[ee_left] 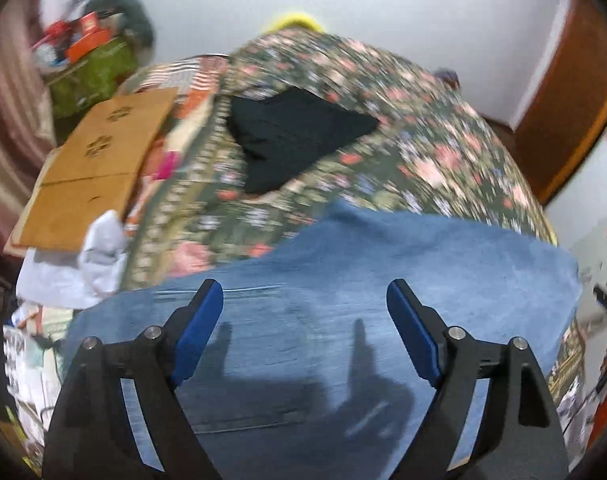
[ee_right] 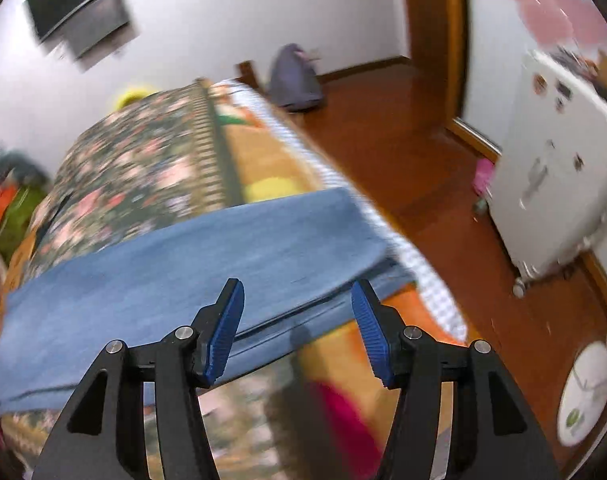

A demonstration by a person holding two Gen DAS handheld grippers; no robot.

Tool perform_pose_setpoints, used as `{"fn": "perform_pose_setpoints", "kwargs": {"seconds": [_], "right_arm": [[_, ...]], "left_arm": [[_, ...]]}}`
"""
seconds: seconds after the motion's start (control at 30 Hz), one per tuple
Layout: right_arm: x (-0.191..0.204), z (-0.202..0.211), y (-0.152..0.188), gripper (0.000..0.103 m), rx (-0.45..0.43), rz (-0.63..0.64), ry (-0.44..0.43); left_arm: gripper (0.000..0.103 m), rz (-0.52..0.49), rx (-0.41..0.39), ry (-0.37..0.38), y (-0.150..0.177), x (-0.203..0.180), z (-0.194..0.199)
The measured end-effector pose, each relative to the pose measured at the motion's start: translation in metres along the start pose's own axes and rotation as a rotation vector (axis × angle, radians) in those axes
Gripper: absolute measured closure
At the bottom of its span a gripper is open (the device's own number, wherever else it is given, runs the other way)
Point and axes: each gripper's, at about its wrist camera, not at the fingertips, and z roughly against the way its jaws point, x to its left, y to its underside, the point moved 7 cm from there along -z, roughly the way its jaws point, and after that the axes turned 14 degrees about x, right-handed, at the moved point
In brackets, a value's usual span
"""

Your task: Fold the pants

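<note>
Jeans (ee_left: 383, 280), blue denim, lie across the near part of a bed with a floral bedspread (ee_left: 403, 128), already doubled into a long flat band; in the right wrist view stacked layers show along the near edge and at the right end (ee_right: 367, 264), which reaches the bed's side. Left gripper (ee_left: 305, 328) hovers over the denim, jaws wide apart, nothing between them. Right gripper (ee_right: 297, 320) sits at the near edge by the right end, jaws also spread wide, gripping nothing. Both views blurred, so seams and pockets can't be made out. Denim looks thick and fairly heavy, limp but holds a crease, not slippery, not fragile; layers will likely shift if only the top one is pinched. Best hold is probably the full stack at the end corners, one gripper per corner. Black garment (ee_left: 295, 136) lies farther up the bed, well apart; cardboard (ee_left: 99, 160) at left.
</note>
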Motion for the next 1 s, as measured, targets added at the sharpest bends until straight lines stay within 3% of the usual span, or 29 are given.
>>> {"fn": "perform_pose_setpoints", "kwargs": {"seconds": [0.1, 0.27, 0.37, 0.4, 0.43, 0.63, 0.8, 0.87, 1.0], "right_arm": [[-0.024, -0.023, -0.011, 0.051, 0.027, -0.076, -0.019], [-0.026, -0.054, -0.015, 0.053, 0.078, -0.124, -0.114], [-0.026, -0.062, -0.016, 0.074, 0.066, -0.14, -0.139], [-0.027, -0.06, -0.018, 0.091, 0.052, -0.137, -0.139], [-0.028, -0.059, -0.019, 0.097, 0.045, -0.136, -0.138], [-0.028, -0.035, -0.021, 0.1, -0.011, -0.029, -0.075], [-0.041, -0.069, -0.012, 0.1, 0.078, -0.065, -0.097], [-0.039, -0.07, -0.011, 0.1, 0.075, -0.064, -0.084], [-0.05, -0.05, -0.01, 0.086, 0.086, -0.155, -0.107]], "left_arm": [[0.019, -0.063, 0.024, -0.001, 0.001, -0.032, -0.016], [0.019, -0.128, 0.075, -0.012, 0.008, -0.07, -0.041], [0.019, -0.145, 0.118, -0.027, 0.018, -0.083, -0.057], [0.017, -0.159, 0.106, -0.053, 0.019, -0.085, -0.058], [0.015, -0.177, 0.094, -0.072, 0.021, -0.089, -0.058], [0.015, -0.193, 0.112, -0.071, 0.022, -0.094, -0.058], [0.014, -0.195, 0.104, -0.076, 0.023, -0.096, -0.059], [0.014, -0.193, 0.12, -0.076, 0.023, -0.097, -0.058], [0.015, -0.195, 0.093, -0.059, 0.017, -0.102, -0.045]]}}
